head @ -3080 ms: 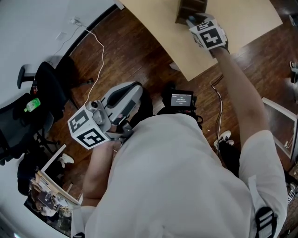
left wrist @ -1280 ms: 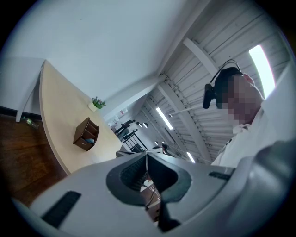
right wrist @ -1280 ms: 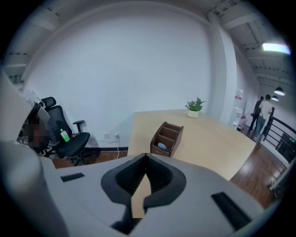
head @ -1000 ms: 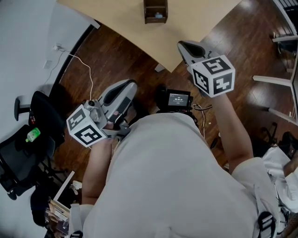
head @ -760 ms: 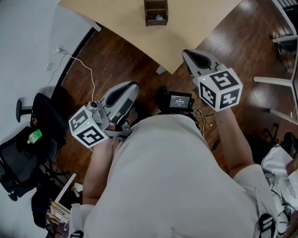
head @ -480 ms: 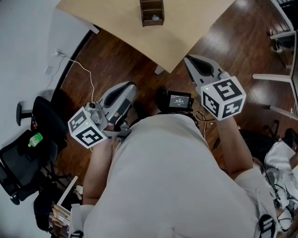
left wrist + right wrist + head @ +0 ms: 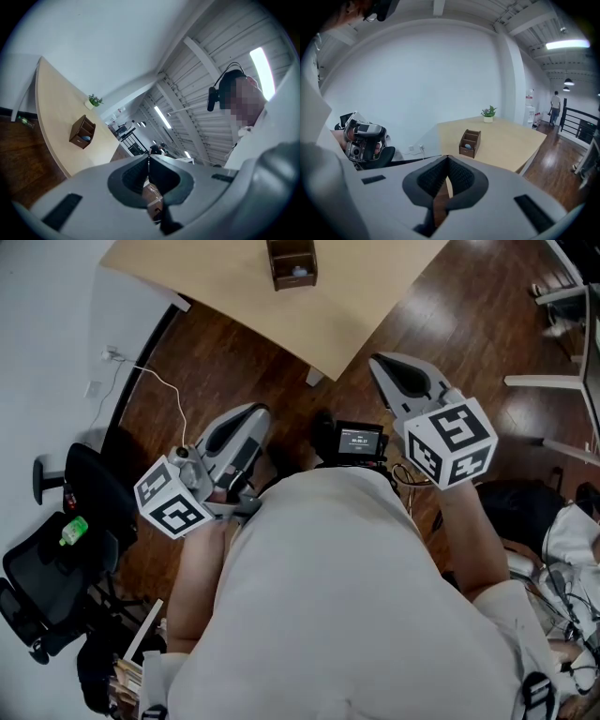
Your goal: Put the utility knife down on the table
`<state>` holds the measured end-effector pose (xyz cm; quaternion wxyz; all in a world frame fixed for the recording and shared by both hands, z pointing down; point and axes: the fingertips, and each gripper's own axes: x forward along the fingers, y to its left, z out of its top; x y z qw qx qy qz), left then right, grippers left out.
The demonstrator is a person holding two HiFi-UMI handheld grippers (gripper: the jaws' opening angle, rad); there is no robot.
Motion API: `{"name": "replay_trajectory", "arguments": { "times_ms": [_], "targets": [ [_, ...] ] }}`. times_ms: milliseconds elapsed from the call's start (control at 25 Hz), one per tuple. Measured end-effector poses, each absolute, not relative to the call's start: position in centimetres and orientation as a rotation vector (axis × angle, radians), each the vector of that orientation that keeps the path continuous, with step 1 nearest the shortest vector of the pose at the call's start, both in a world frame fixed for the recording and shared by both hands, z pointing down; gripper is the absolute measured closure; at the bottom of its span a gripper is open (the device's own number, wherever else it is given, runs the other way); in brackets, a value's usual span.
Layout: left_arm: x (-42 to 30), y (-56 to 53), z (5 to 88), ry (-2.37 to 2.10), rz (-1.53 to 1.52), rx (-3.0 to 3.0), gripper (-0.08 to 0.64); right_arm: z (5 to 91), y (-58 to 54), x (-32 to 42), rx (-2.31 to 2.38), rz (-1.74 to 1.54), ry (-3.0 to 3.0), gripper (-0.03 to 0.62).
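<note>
Now right gripper (image 7: 447, 158) closed, empty.

A potted plant (image 7: 488, 112) stands beyond a wooden organizer (image 7: 469, 140).

a: what does the person wear?
b: a white short-sleeved shirt (image 7: 328, 606), with a black strap (image 7: 532, 690) on the right shoulder.
a: and the tools?
b: the left gripper (image 7: 255, 412) and right gripper (image 7: 377, 364) have grey shells and dark ribbed pads (image 7: 433, 179). the left cube (image 7: 173, 505) and right cube (image 7: 450, 443) are white with black square markers.
</note>
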<state>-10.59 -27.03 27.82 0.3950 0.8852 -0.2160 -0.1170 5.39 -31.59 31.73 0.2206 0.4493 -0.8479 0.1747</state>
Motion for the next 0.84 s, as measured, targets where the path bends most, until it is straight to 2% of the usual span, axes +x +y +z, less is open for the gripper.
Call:
{"name": "replay_trajectory", "arguments": {
  "times_ms": [840],
  "targets": [
    [-11.09, -27.78, 27.87, -0.536, -0.286, 2.24, 0.557, 31.42, -31.56, 4.56, 1.231, 0.479, -2.341, 0.591]
  ]
}}
